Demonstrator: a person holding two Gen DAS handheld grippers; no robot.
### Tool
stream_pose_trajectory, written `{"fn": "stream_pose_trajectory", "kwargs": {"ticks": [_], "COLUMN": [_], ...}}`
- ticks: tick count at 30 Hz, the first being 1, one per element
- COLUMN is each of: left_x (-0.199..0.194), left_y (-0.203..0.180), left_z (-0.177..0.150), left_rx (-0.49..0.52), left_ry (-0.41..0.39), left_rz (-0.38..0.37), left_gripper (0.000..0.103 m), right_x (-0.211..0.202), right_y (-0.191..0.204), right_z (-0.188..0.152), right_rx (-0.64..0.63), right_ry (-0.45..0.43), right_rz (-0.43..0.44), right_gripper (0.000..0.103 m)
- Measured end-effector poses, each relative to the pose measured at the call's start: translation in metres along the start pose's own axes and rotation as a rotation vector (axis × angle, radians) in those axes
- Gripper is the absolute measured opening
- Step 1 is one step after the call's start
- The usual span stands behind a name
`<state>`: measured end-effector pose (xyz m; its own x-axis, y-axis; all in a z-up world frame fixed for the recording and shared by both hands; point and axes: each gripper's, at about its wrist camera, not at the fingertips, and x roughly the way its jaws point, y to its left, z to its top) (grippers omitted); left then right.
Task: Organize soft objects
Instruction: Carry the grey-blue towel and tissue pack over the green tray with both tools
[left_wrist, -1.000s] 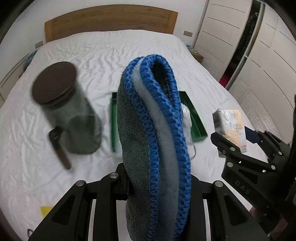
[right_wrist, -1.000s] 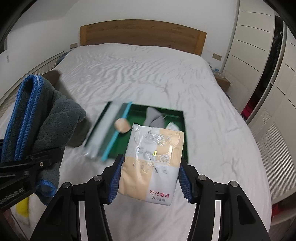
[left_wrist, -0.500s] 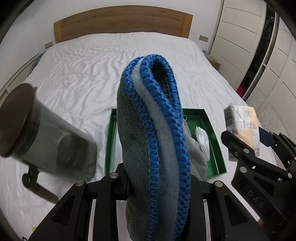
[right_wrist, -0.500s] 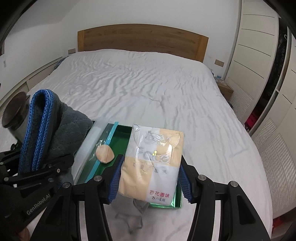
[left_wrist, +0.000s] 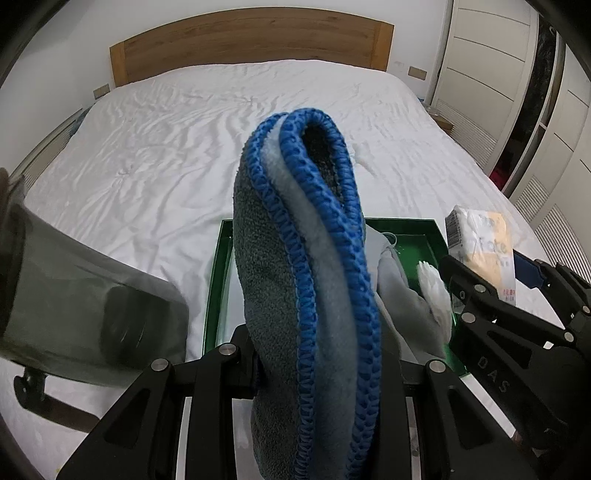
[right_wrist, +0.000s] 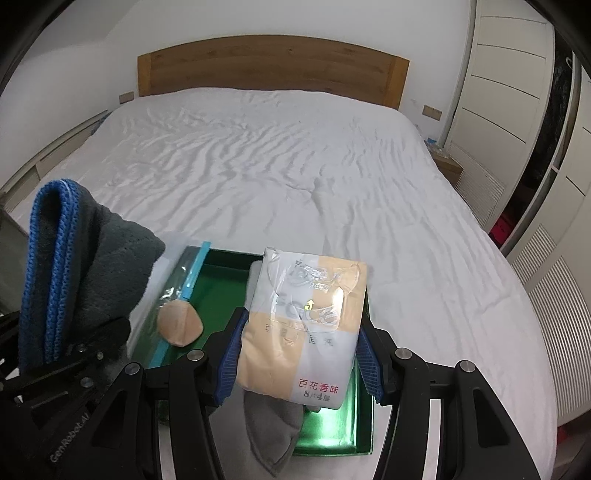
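Note:
My left gripper (left_wrist: 314, 354) is shut on a folded grey towel with blue stitched edging (left_wrist: 306, 280), held upright above the near left part of a green tray (left_wrist: 218, 273) on the bed; the towel also shows in the right wrist view (right_wrist: 74, 280). My right gripper (right_wrist: 295, 354) is shut on a pack of tissues (right_wrist: 306, 325), orange and white, held above the same tray (right_wrist: 332, 443); the pack shows in the left wrist view (left_wrist: 484, 243). In the tray lie a grey sock (right_wrist: 273, 435), a clear zip bag with a beige pad (right_wrist: 181, 325) and something white (left_wrist: 436, 291).
A dark glass jar (left_wrist: 74, 310) lies blurred at the left, with a dark handle-like object (left_wrist: 40, 402) below it. The tray sits on a white bed (right_wrist: 277, 177) with a wooden headboard (right_wrist: 273, 77). White wardrobe doors (right_wrist: 517, 92) stand on the right.
Both grippers have moved in over the green tray with their loads still held. The jar has slid to the left edge of the left wrist view.

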<state>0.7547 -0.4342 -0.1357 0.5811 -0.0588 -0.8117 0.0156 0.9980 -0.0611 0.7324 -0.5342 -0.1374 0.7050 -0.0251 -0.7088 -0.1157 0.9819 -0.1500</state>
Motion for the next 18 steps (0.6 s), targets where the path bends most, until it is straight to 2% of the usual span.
{"fn": "stream_pose_trajectory", "kwargs": {"ticks": [7, 18], "left_x": [0.012, 0.021], "left_y": [-0.005, -0.009], "left_z": [0.002, 0.003], "left_rx": [0.014, 0.013], "left_ry": [0.003, 0.019], "left_rz": [0.018, 0.028], "left_gripper": [0.025, 0.025], "right_x": [0.026, 0.032], "right_y": [-0.001, -0.002], "right_z": [-0.001, -0.003], "right_rx": [0.011, 0.004], "right_ry": [0.037, 0.041], "right_rz": [0.006, 0.006], "right_gripper": [0.054, 0.054]}}
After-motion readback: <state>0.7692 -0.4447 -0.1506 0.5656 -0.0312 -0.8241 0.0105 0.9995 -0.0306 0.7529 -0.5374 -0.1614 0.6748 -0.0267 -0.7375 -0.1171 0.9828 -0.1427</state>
